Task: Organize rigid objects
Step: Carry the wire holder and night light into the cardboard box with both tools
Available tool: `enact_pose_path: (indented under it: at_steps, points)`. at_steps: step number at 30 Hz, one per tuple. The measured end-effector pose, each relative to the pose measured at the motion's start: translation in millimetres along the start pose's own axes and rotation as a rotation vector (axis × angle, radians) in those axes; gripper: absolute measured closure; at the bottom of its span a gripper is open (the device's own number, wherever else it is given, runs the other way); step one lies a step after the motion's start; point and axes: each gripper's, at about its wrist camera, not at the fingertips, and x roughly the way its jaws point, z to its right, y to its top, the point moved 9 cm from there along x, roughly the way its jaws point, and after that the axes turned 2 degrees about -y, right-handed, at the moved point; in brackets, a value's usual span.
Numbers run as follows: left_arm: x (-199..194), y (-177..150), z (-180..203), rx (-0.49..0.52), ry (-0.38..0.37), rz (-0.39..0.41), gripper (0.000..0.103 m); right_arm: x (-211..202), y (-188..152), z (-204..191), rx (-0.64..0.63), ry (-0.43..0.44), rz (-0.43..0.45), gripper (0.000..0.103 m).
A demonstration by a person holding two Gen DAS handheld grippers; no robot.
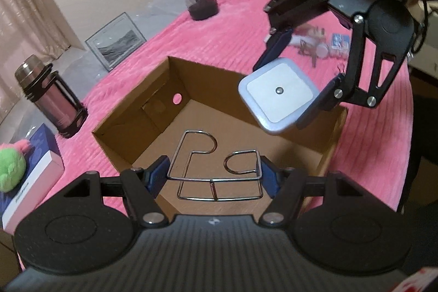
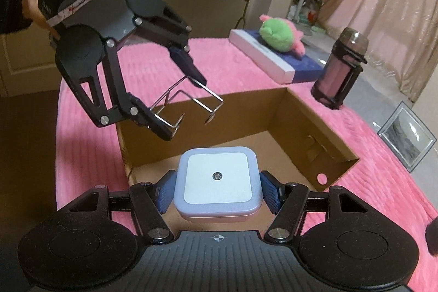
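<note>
Bent chrome wire rack (image 1: 216, 171): thin steel rod, curled loop ends, rectangular base frame. Airborne over the near edge of the open brown cardboard box (image 1: 153, 111), tilted, pinched at both sides.
Square light-grey plastic block, white face, small round centre sensor (image 2: 217, 182): rounded corners, face up toward its camera, airborne over the opposite side of the box.
Box: open-topped, empty inside, on pink bed cover.

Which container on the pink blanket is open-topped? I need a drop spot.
The brown cardboard box is open; the steel flask is capped.
</note>
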Motion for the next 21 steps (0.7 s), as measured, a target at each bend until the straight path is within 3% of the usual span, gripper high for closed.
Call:
enact_pose_path:
  at_steps: [21]
  points:
    - [81,-28,7,0.247,-0.146,-0.185,0.038,80,-28,2,-0.185,0.103,-0.282,0.041]
